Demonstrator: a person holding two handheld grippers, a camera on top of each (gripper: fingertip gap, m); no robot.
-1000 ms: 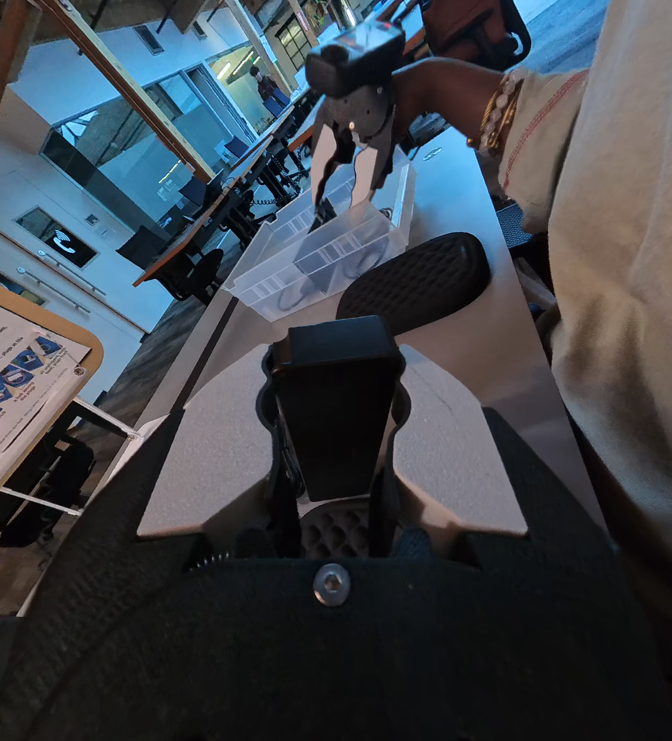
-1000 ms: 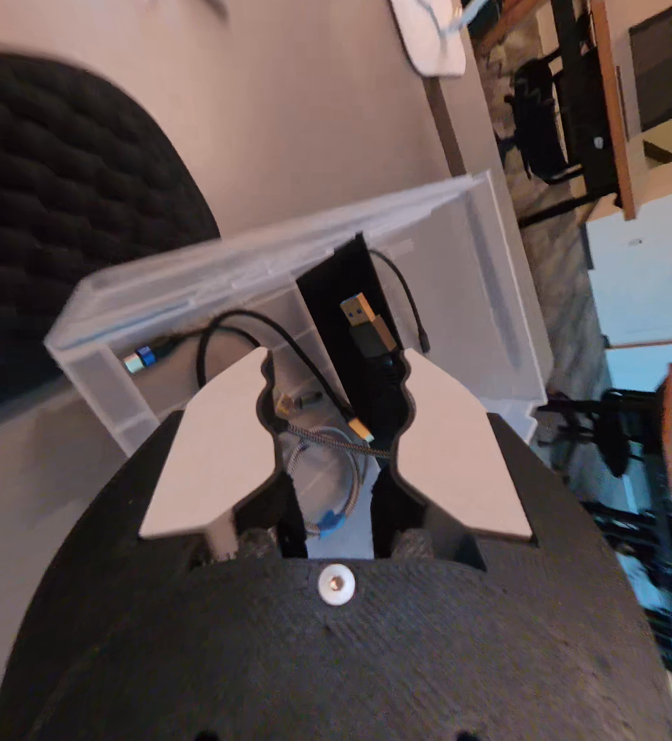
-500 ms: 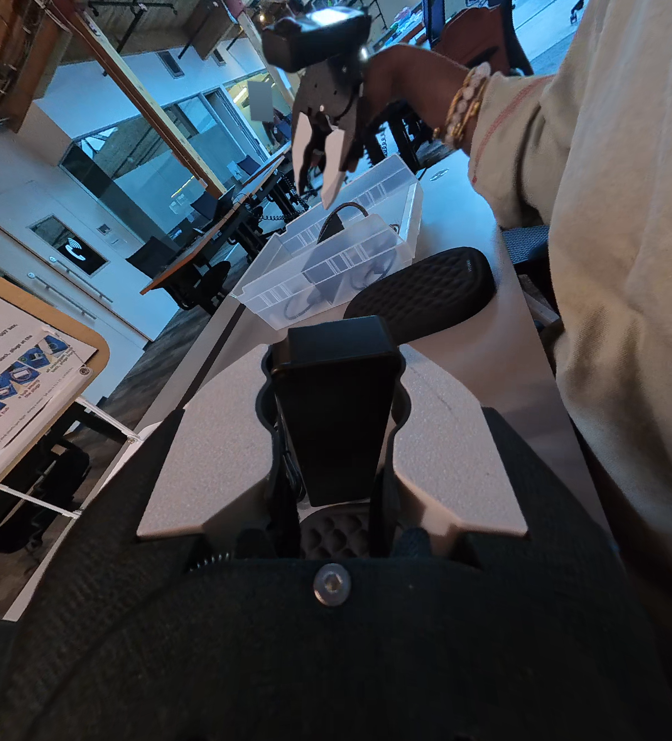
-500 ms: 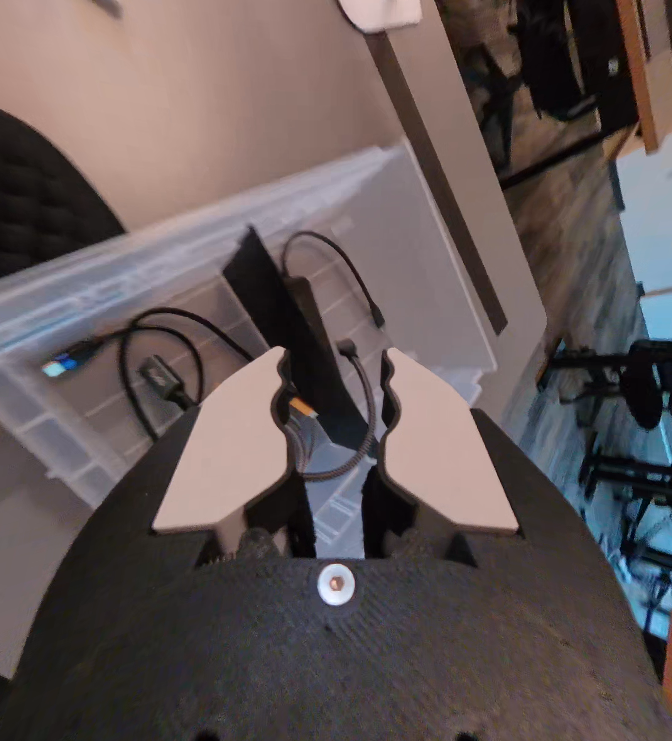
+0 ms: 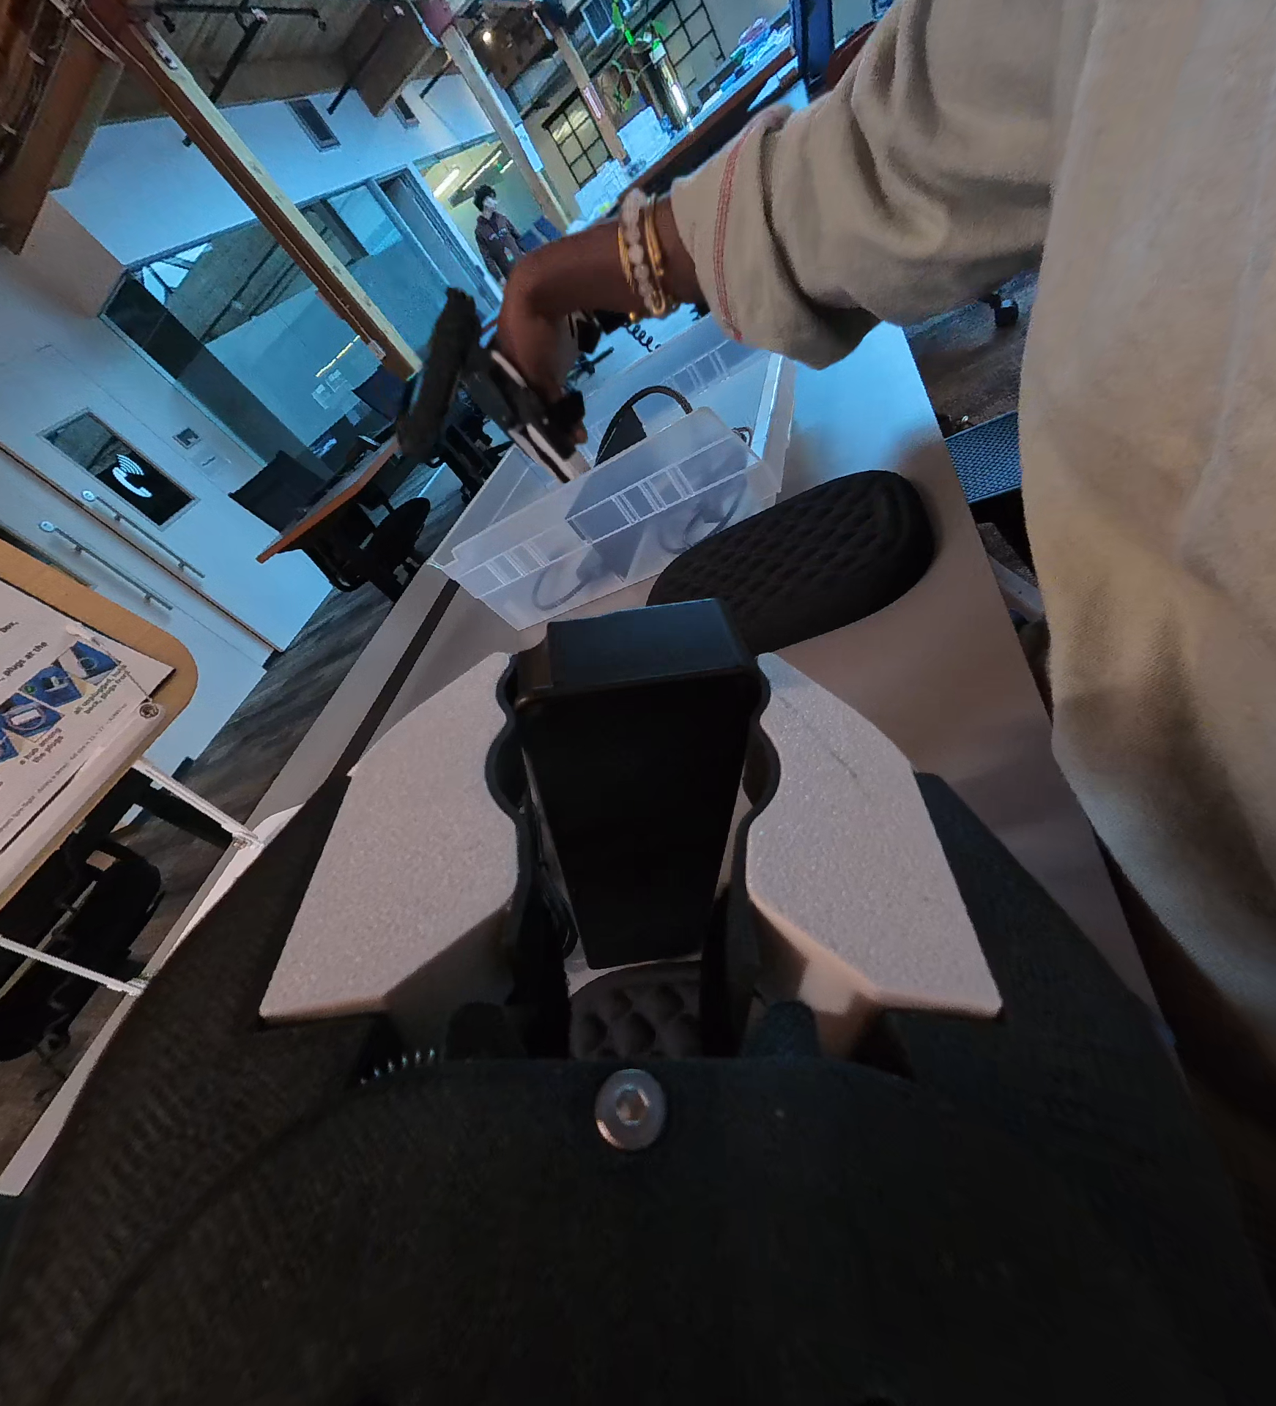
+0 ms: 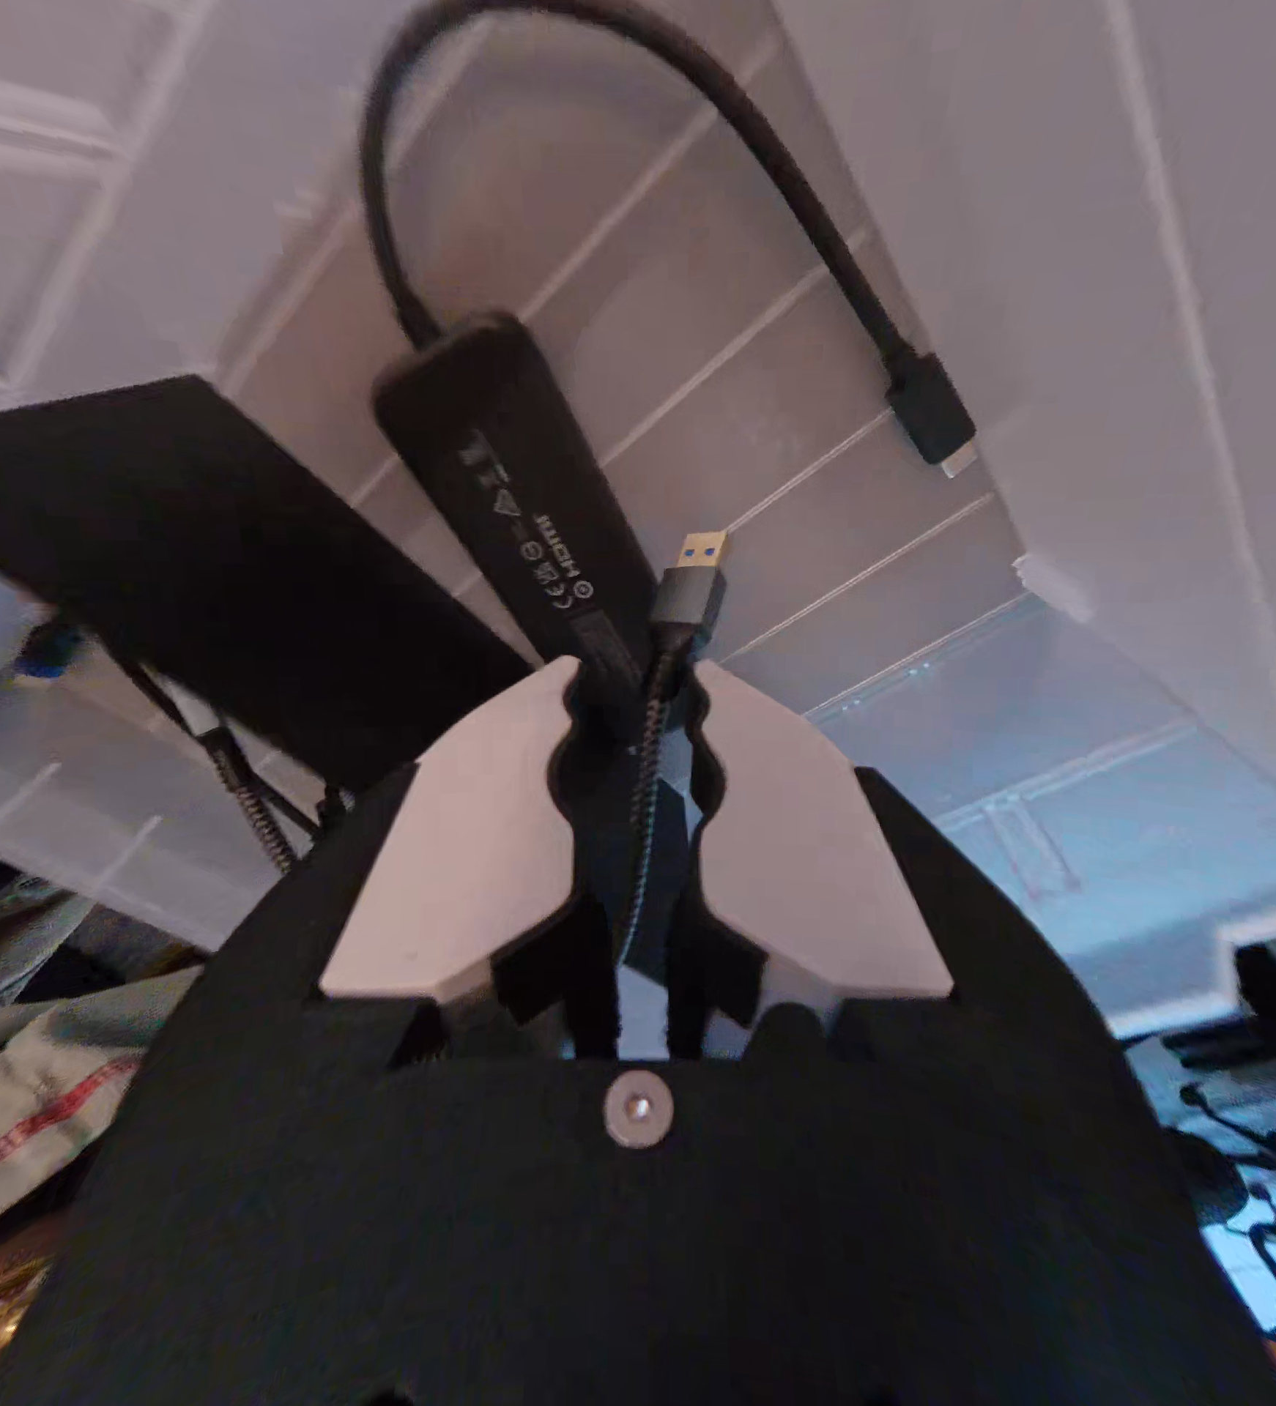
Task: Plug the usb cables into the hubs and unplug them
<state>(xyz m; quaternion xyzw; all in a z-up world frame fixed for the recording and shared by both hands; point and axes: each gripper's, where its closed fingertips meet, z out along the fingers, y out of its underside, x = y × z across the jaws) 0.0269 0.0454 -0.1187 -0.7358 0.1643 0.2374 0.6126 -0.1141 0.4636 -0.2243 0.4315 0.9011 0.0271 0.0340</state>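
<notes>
In the left wrist view my left gripper (image 5: 631,685) is shut on a black hub (image 5: 635,799) and holds it above the table, end pointing forward. Farther off, my right gripper (image 5: 544,449) dips into a clear plastic bin (image 5: 696,487). In the right wrist view my right gripper (image 6: 639,669) is shut on a braided USB cable (image 6: 646,761). Its grey plug (image 6: 692,590) sticks out past the fingertips. Just beyond lies a second black hub (image 6: 513,487) on the bin floor (image 6: 848,228), with its own looped cable and plug (image 6: 932,418).
A black divider (image 6: 201,548) splits the bin; more cables lie in the near compartment (image 5: 566,586). A black textured pad (image 5: 795,563) lies between me and the bin. The person's torso (image 5: 1152,456) fills the right. A poster board (image 5: 26,730) stands left of the table edge. The gap from one gripper's tips to the other's is roughly 45 cm.
My right gripper rose above the bin with the braided cable, then came down into the far compartment close to the second hub. My left gripper and its hub stayed put.
</notes>
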